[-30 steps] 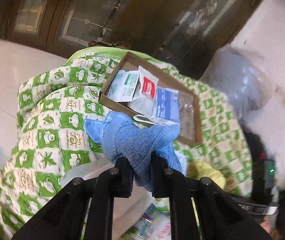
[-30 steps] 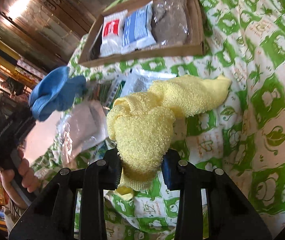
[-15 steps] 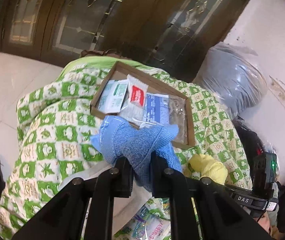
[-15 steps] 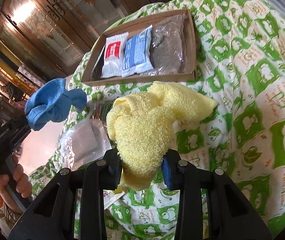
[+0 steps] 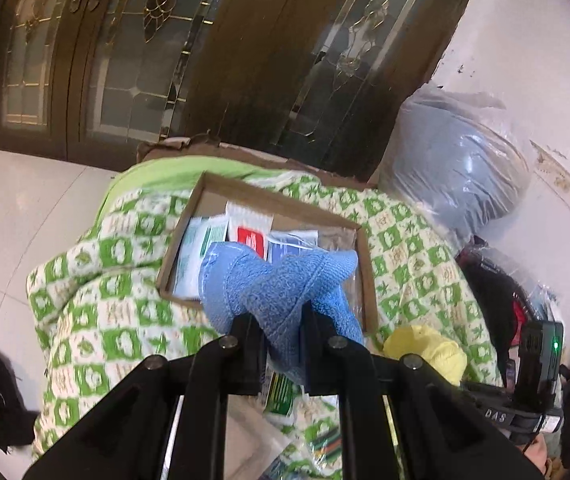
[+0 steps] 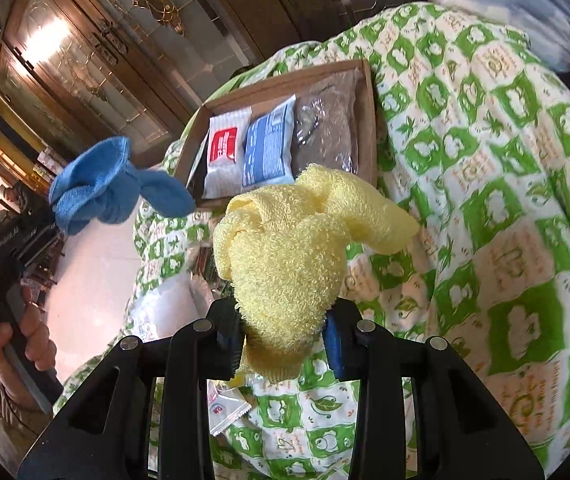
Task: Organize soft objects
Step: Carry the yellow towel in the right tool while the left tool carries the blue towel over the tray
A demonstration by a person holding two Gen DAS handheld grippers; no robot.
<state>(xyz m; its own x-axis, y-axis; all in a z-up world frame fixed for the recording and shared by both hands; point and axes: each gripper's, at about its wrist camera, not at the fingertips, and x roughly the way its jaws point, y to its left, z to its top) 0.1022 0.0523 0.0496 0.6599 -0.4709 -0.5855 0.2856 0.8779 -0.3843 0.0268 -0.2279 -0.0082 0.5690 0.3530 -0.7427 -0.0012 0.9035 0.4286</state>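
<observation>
A: Cloths fill both claws. The left claw (image 5: pixel 283 334) is clenched on a blue towel (image 5: pixel 281 284), which bunches up in front of a cardboard tray (image 5: pixel 367 276).

B: And the other one?

A: The right claw (image 6: pixel 283 340) grips a fluffy yellow towel (image 6: pixel 297 248), its pads pressing into the lower part while the rest bulges above them. One corner sticks out to the right.

B: Where do the towels sit against the rest?

A: Both are held in the air above a green and white patterned blanket (image 6: pixel 505 200). The tray rests on that blanket and holds flat packets: a white one with a red label (image 6: pixel 225 152), a blue one (image 6: pixel 269 148) and a clear bag of something dark (image 6: pixel 329 128), side by side.

B: Anything else nearby?

A: More plastic packets (image 6: pixel 229 410) lie loose on the blanket below the claws. In the right wrist view a person's hand (image 6: pixel 25 344) grips the left tool's handle. A dark wooden cabinet with leaded glass (image 5: pixel 165 60) stands behind.
</observation>
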